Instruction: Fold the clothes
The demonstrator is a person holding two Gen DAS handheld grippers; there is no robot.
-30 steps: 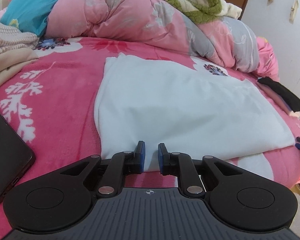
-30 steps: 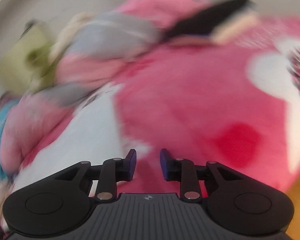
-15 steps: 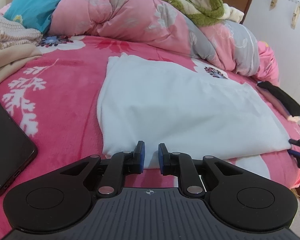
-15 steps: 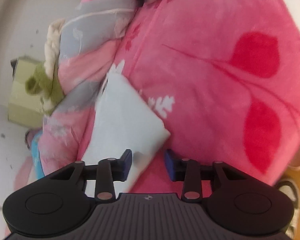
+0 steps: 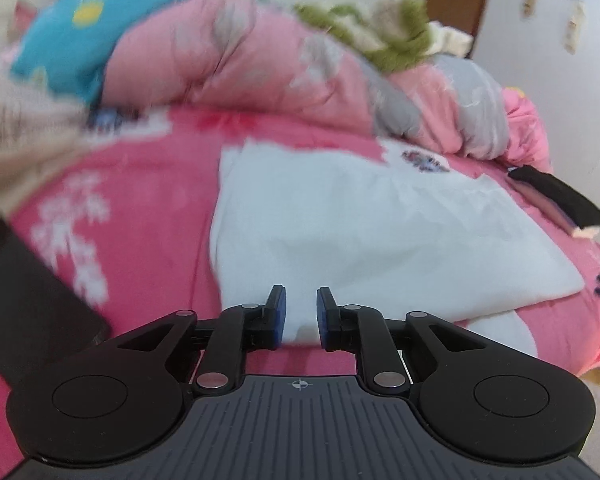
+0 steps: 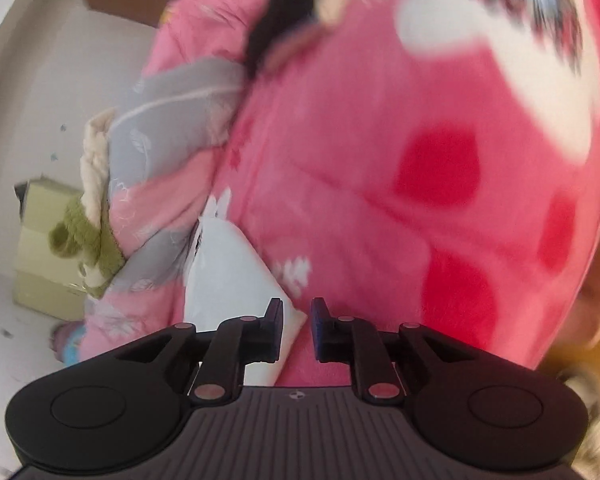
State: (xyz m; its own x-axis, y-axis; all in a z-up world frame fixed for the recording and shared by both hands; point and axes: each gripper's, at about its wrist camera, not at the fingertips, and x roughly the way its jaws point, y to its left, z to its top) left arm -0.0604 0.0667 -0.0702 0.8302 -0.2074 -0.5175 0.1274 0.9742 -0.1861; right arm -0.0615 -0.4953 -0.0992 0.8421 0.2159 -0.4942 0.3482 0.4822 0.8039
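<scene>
Looking at a pale white folded cloth (image 5: 380, 232) spread flat on the pink flowered fleece blanket (image 5: 148, 216), long axis running along the near edge of the bed, far side tucked up close to the bunched pink-and-grey quilt (image 5: 240, 64). Key relation for the next fold: cloth straight ahead of both claws, one at each end of that near hem. Left gripper (image 5: 299, 312) parked over the hem towards the cloth's left end, fingers a narrow gap apart with white fabric showing right through the gap; no visible bite, so calling it released, though close enough that a light pinch can't be ruled out. Right gripper (image 6: 297, 328) sitting at the opposite near corner, view rolled on its side, jaws just been closing in. Only the very tip of the cloth (image 6: 228, 280) pokes past the left finger, mostly pink blanket in the gap, so not clamped yet by the look of it. Probably the corner-grab stage before lifting the hem over towards the quilt side, and the right one looks like it needs to nudge further onto the corner first. Left view gives the whole cloth plus the clutter: a flat black slab, maybe a phone (image 5: 28, 300), at the left near edge, and a black-and-cream fuzzy thing (image 5: 556, 196) by the right edge. Right view gives none of that outline, just the corner up close. Both pretty blurry.
</scene>
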